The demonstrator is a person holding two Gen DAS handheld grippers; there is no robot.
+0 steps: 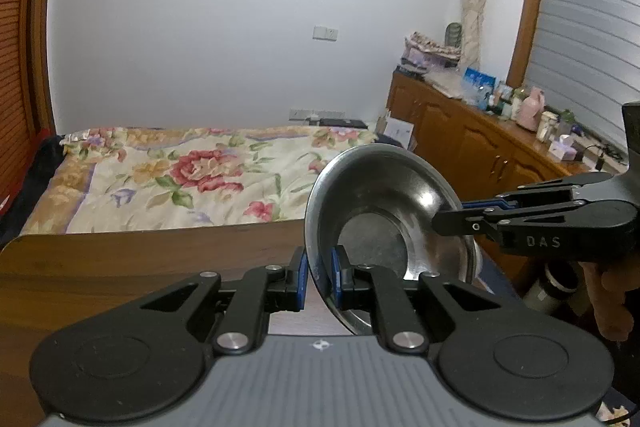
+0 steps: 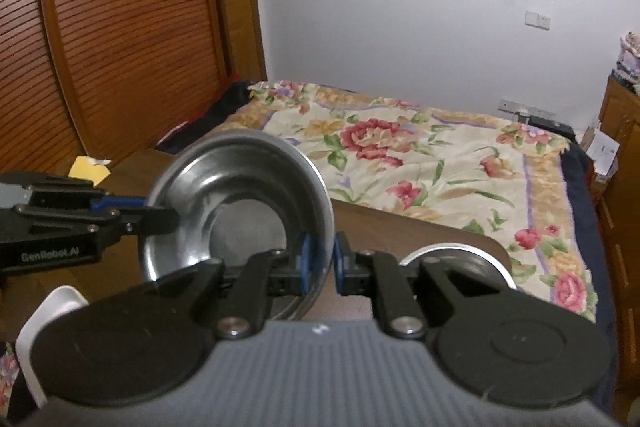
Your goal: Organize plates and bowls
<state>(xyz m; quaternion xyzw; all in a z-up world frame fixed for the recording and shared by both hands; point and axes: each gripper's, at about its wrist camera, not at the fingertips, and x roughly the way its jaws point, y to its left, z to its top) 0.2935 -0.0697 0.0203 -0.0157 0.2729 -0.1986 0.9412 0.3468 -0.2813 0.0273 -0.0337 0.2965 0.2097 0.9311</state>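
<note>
Evidently shiny steel bowl [image 1: 384, 223], tilted, flat base, gripped by both rims

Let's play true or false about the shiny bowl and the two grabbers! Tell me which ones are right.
1. Both grabbers pinch the rim of the same metal bowl. True: the left gripper and the right gripper each clamp its edge on opposite sides.
2. The bowl is full of soup. False: it is empty, with only a bare shiny bottom.
3. The bowl sits flat on the table. False: it is held tilted above the wood.
4. A bed with a flowery blanket lies behind the table. True.
5. The bowl is blue plastic. False: it is silver metal; only the gripper pads are blue.
</note>
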